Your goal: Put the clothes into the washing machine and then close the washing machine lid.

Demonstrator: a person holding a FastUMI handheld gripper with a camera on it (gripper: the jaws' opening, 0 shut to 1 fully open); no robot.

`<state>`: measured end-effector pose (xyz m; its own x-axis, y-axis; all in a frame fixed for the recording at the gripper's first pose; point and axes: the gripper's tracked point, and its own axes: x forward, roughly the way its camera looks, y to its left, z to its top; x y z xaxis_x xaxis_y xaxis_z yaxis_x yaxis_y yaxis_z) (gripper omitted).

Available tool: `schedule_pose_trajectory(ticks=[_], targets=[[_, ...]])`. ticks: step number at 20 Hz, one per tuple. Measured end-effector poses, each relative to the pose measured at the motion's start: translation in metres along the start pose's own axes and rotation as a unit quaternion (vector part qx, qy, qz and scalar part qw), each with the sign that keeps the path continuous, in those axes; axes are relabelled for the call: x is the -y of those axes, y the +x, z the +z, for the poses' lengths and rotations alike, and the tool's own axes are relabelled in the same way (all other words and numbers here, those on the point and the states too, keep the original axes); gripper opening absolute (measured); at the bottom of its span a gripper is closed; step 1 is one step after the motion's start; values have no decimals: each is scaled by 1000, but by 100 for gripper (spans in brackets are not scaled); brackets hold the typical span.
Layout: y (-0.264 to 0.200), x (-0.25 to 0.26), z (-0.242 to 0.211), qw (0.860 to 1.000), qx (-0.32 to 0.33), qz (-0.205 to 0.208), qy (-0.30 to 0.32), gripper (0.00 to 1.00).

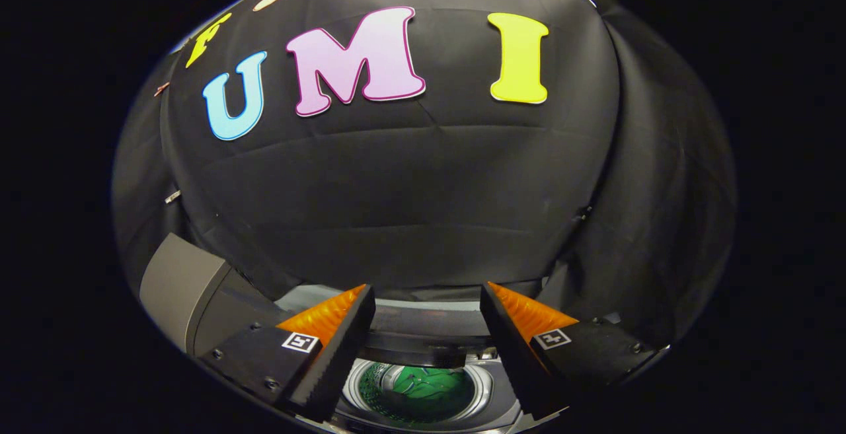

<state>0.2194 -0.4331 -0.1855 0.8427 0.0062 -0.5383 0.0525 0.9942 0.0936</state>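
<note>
My gripper [426, 302] is open, with a wide gap and nothing between its fingers. It hangs above the washing machine [423, 328], whose round drum opening shows below and between the fingers. A green garment [429, 391] lies inside the metal drum [370, 388]. The machine's dark back panel runs across just beyond the fingertips. I cannot make out how the lid stands.
A grey boxy part [182, 285] stands up to the left of the left finger, beside the machine. The booth's black cloth wall [410, 196] rises close behind the machine and wraps round on the right.
</note>
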Motion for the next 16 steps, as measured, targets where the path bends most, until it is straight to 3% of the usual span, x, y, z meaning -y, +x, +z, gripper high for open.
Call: schedule_pose_trajectory(ticks=[10,16], targets=[[-48,-3,-57,999,-25,-21,-2,99],[-77,-27,-137,995,-89,-16,-33,99]])
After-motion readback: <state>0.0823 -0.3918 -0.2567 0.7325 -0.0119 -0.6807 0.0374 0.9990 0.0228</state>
